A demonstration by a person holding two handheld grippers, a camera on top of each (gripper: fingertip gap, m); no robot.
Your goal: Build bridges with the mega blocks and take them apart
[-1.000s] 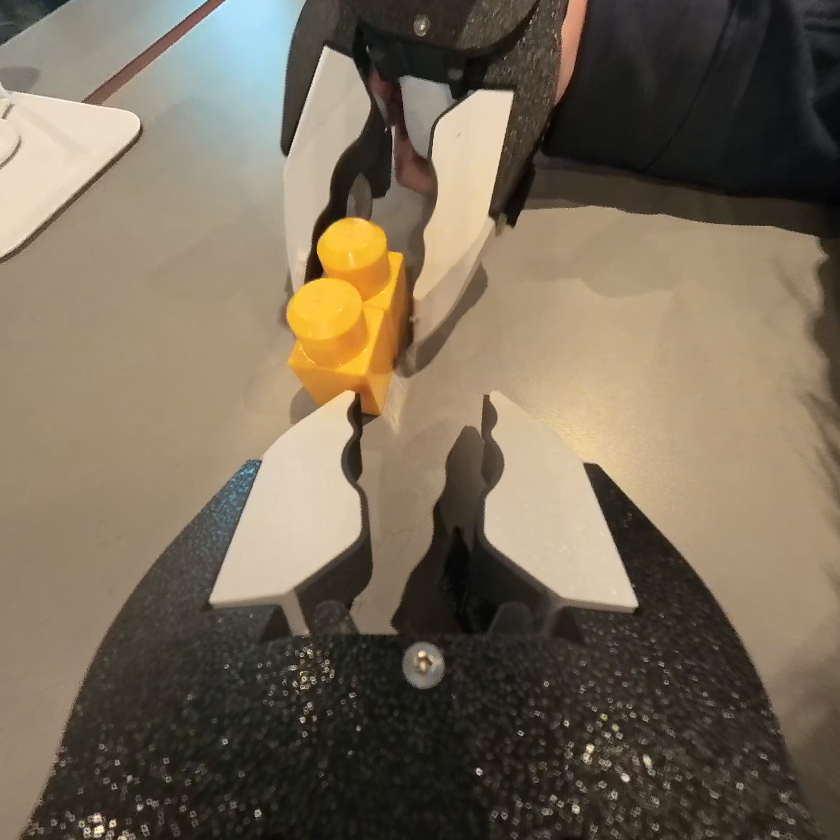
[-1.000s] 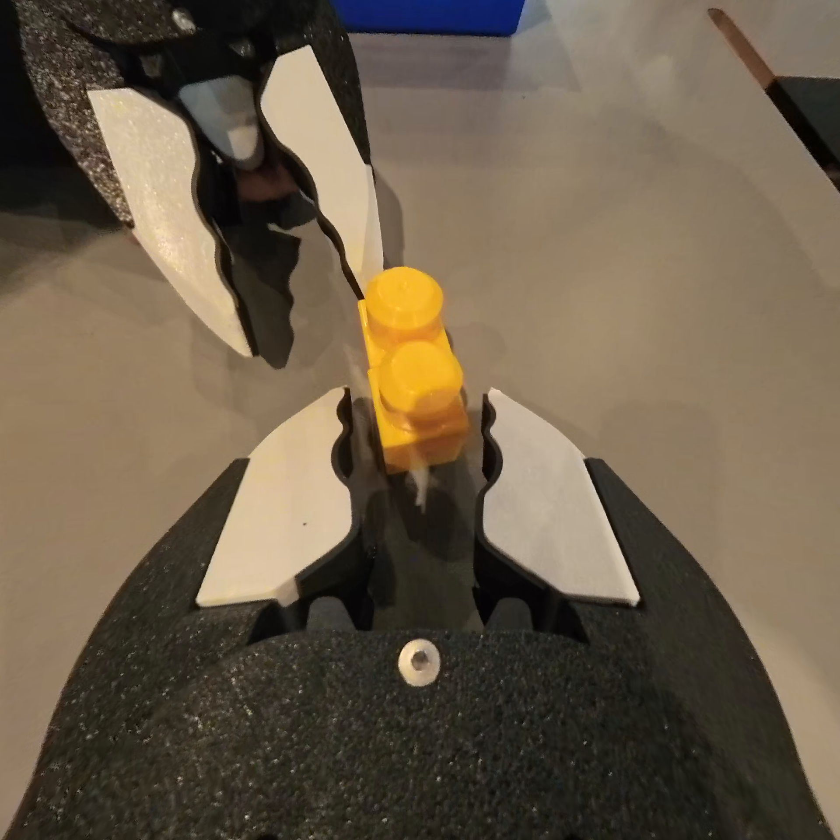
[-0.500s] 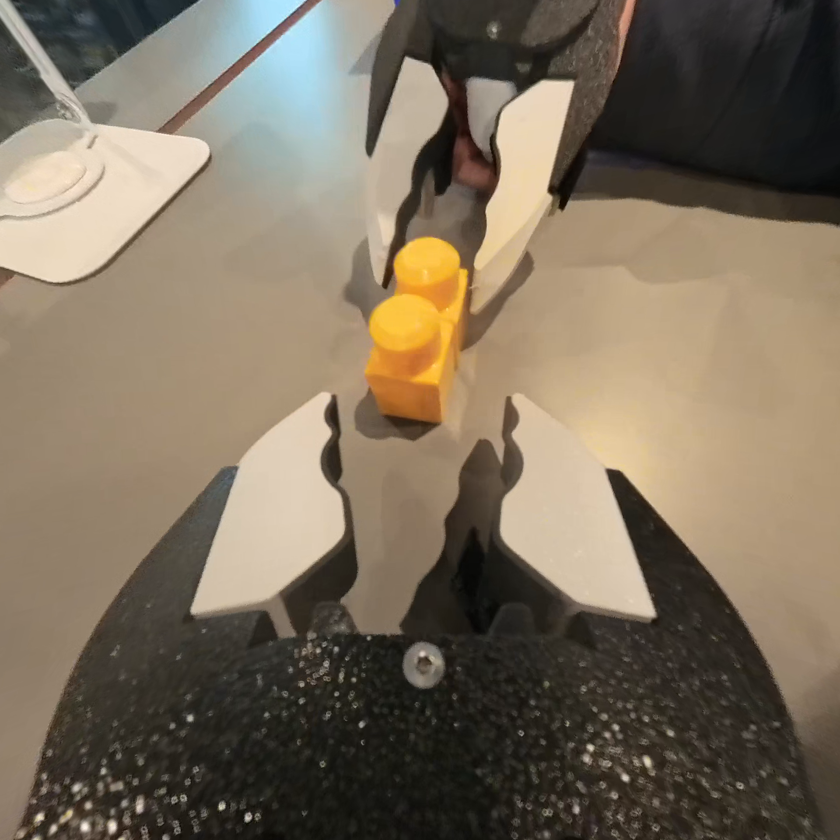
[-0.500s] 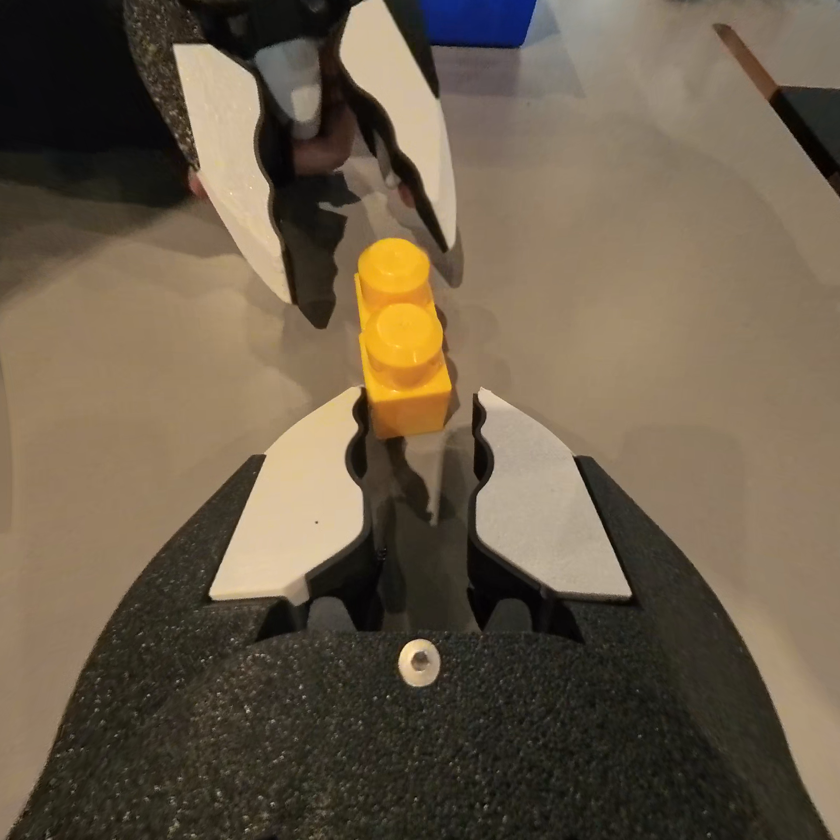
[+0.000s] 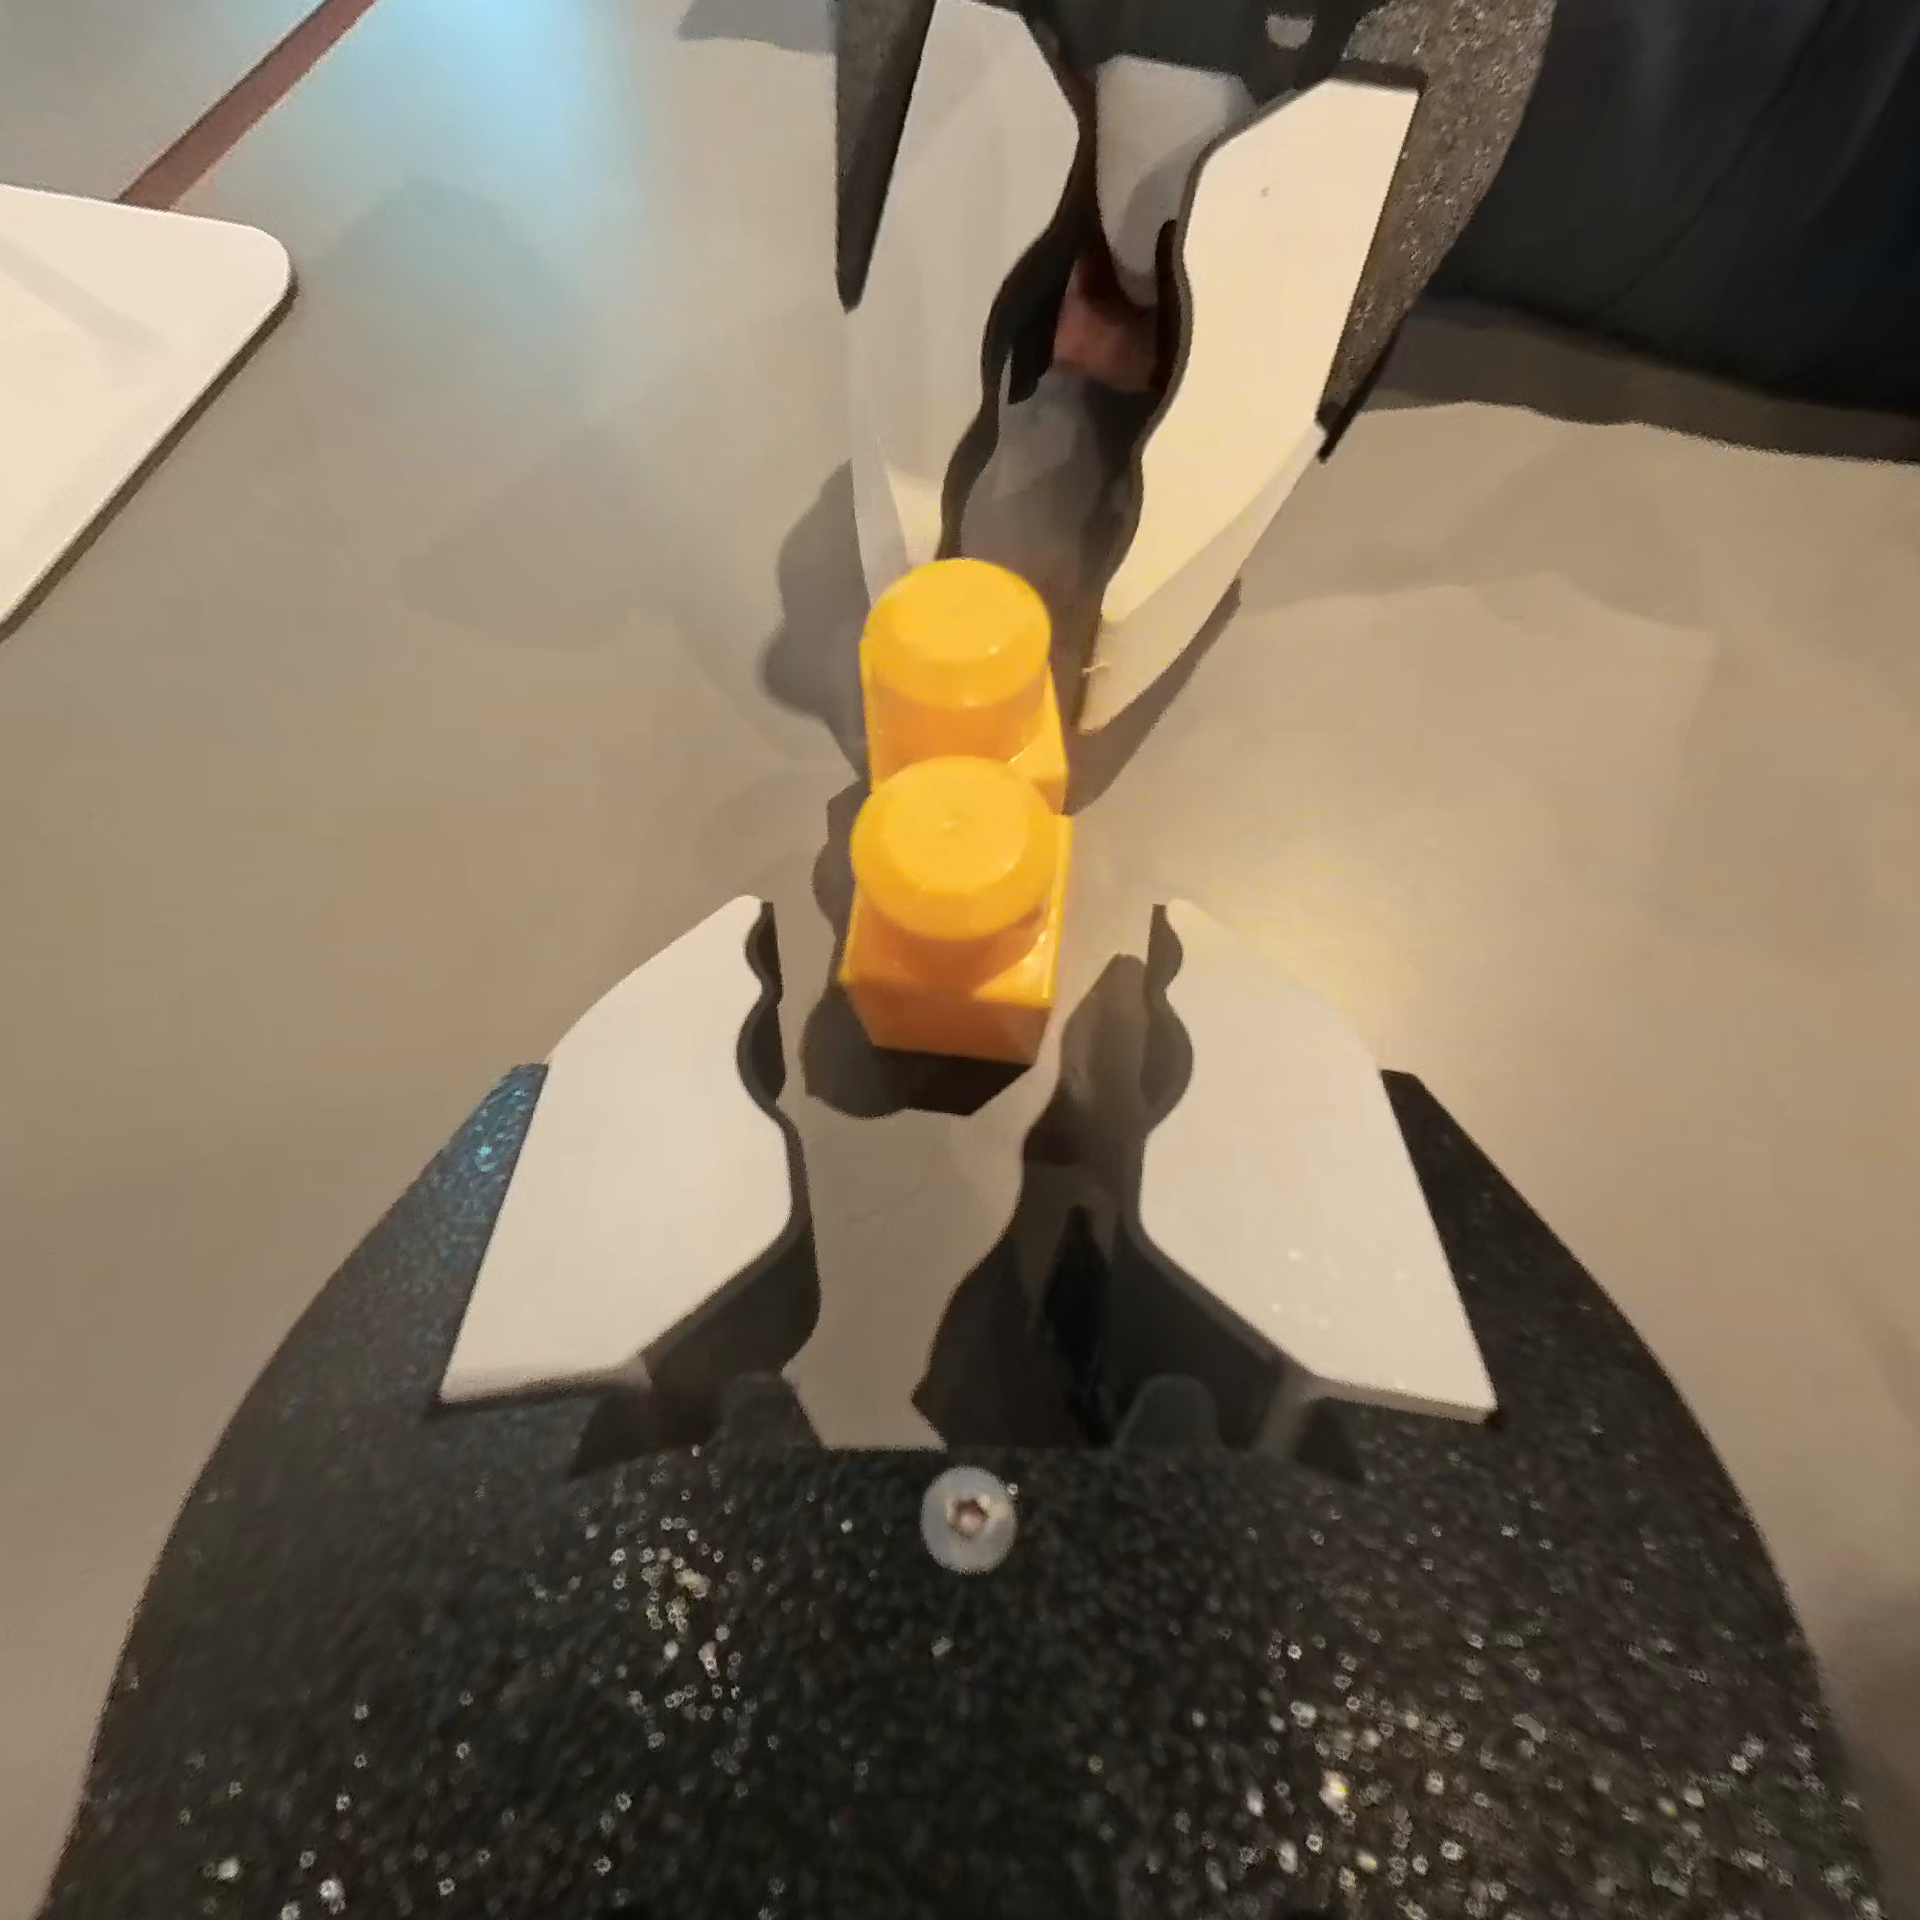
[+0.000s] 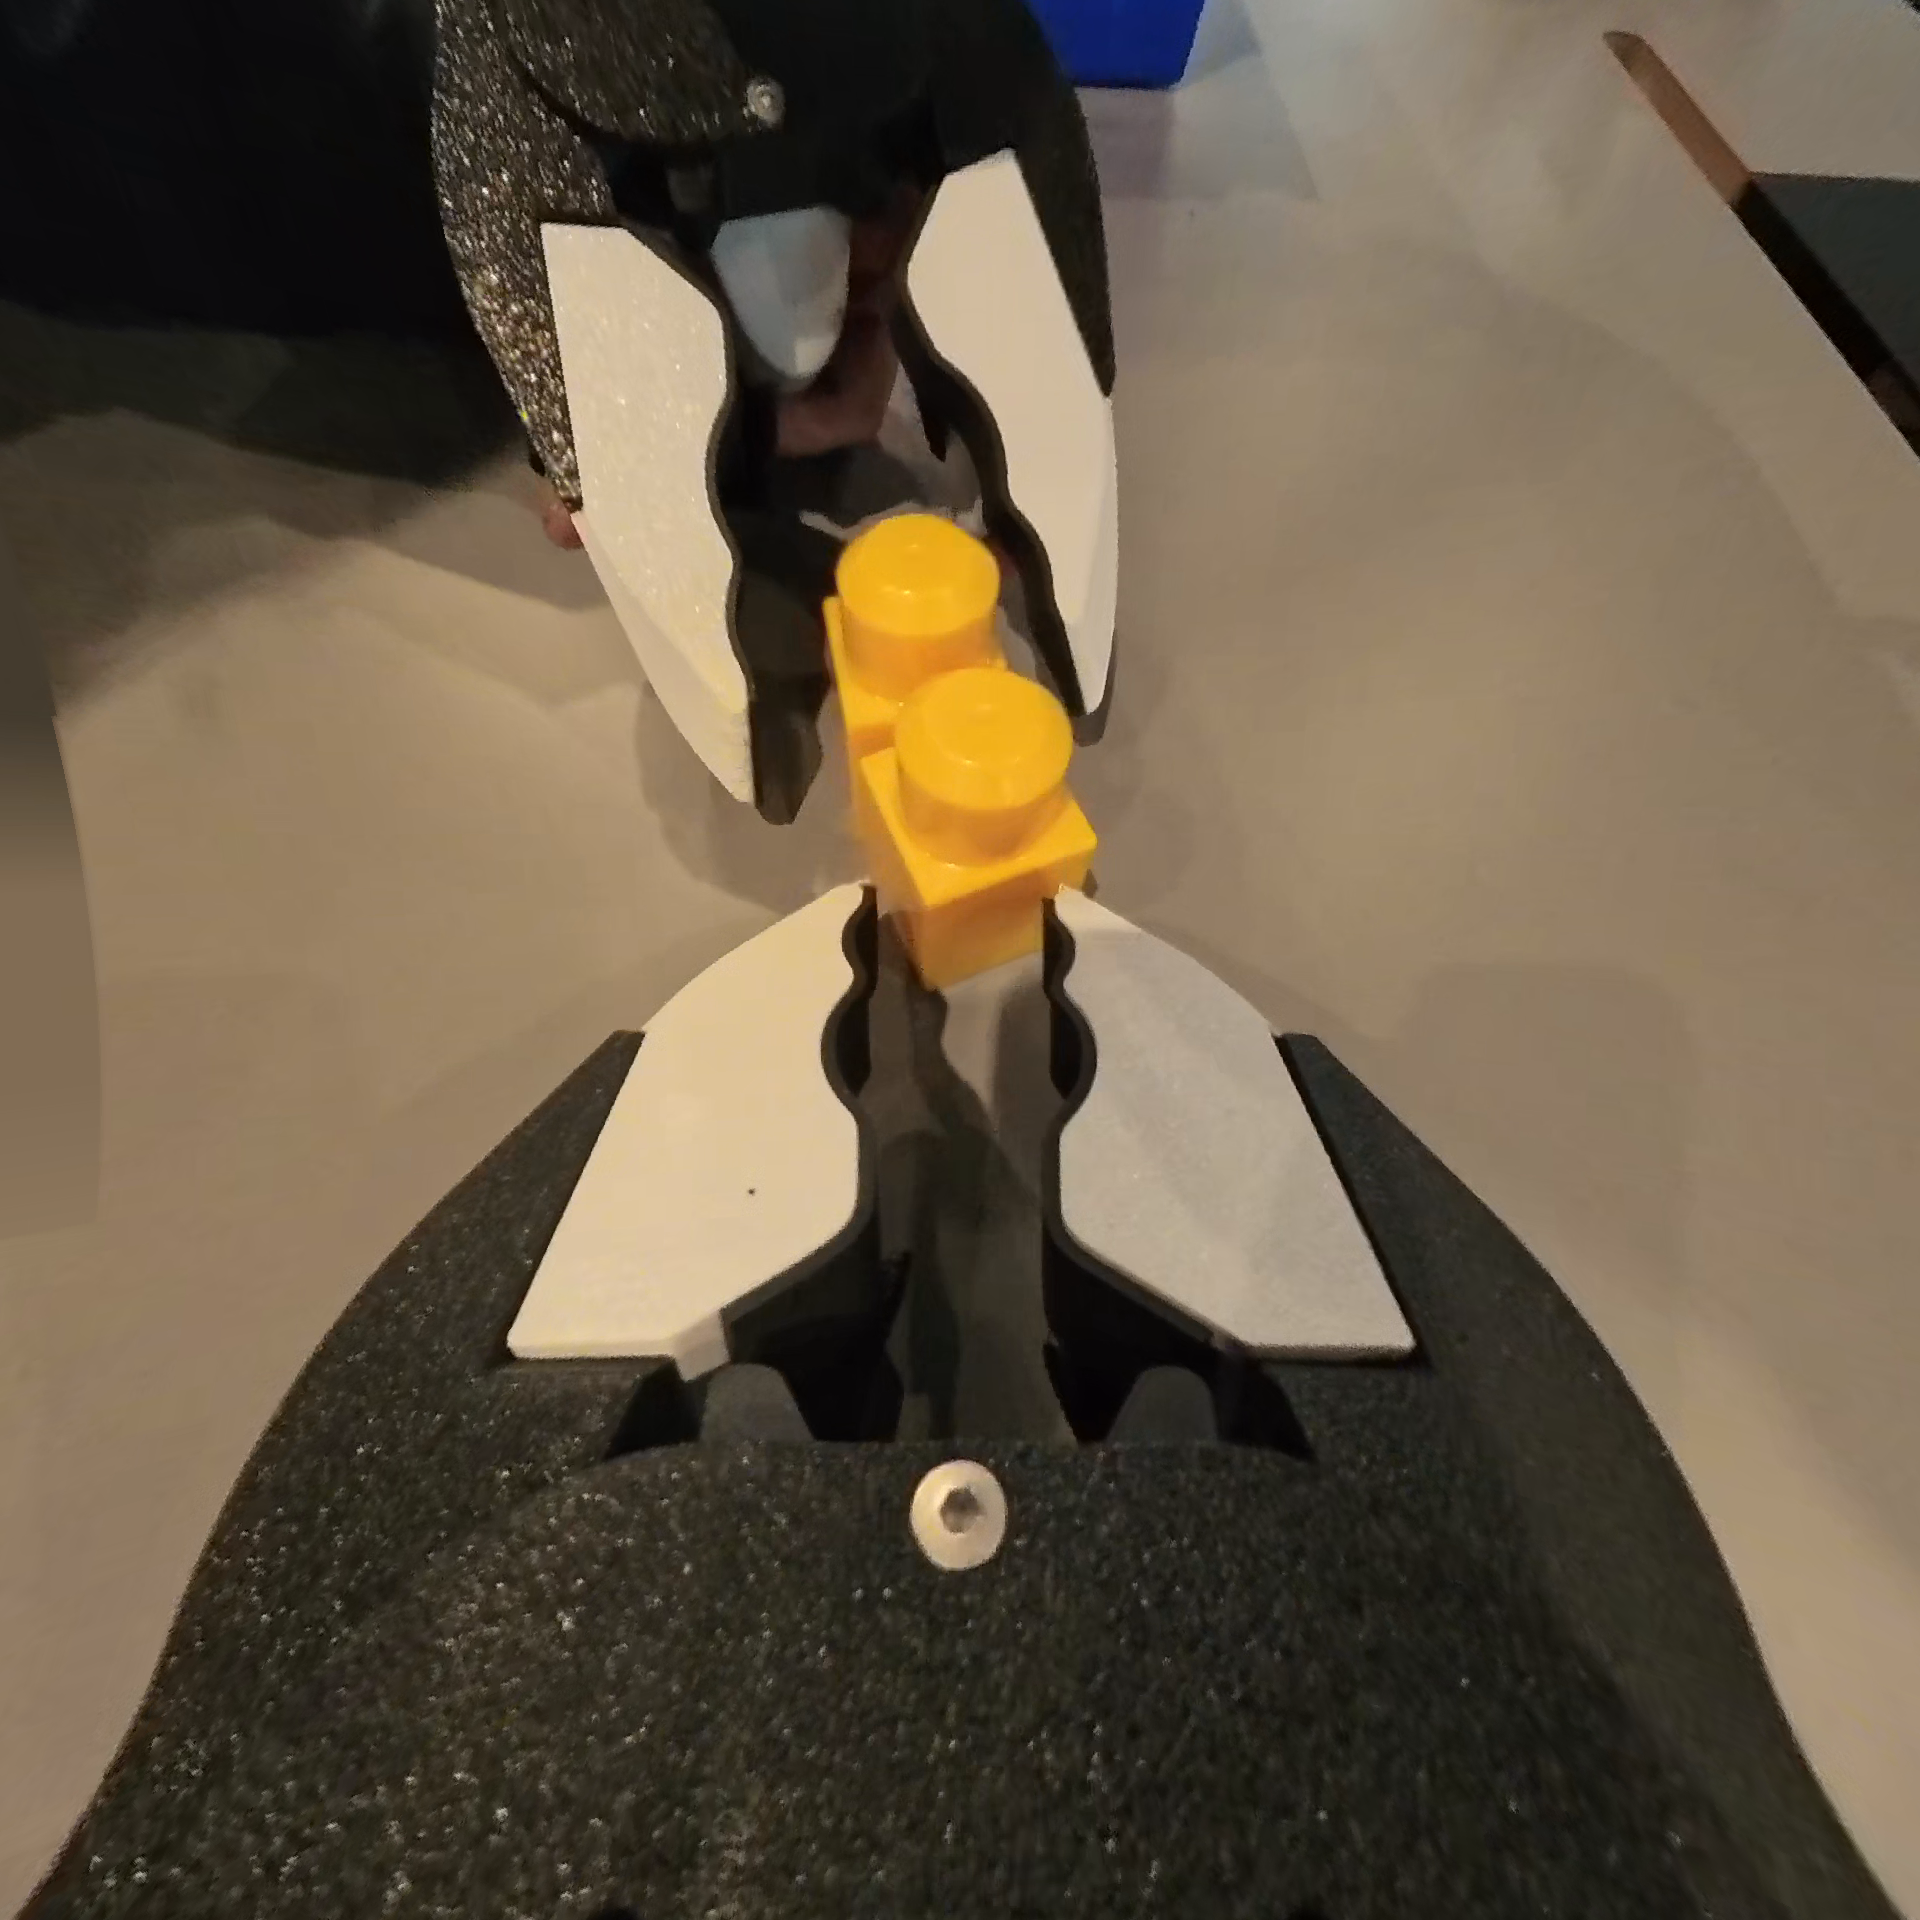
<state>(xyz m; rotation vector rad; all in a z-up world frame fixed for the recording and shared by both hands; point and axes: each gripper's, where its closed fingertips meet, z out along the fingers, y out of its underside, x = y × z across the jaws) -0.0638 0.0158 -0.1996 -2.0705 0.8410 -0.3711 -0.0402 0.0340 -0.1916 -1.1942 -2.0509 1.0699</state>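
Note:
Two yellow single-stud blocks stand touching in a row on the grey table (image 5: 416,831). In the left wrist view my left gripper (image 5: 961,914) is open, its fingertips flanking the nearer block (image 5: 945,883) without touching it. Beyond it stands the other block (image 5: 956,644), with my right gripper (image 5: 1023,592) around it. In the right wrist view my right gripper (image 6: 961,914) is narrowed onto the base of that block (image 6: 982,769), which sits slightly offset to the right of its neighbour (image 6: 914,603). The left gripper (image 6: 925,743) straddles that neighbour.
A white flat tray (image 5: 104,364) lies at the far left. A blue bin (image 6: 1122,42) stands at the table's far end. A dark strip marks the table edge (image 6: 1683,135) at the right. A person's dark sleeve (image 5: 1714,208) is behind the right gripper. Some 4 cm of space lies between my two pairs of fingers.
Both grippers have moved in towards each other along the row of blocks. The right gripper's fingers have closed onto its block. The left gripper's open fingers now flank the other block.

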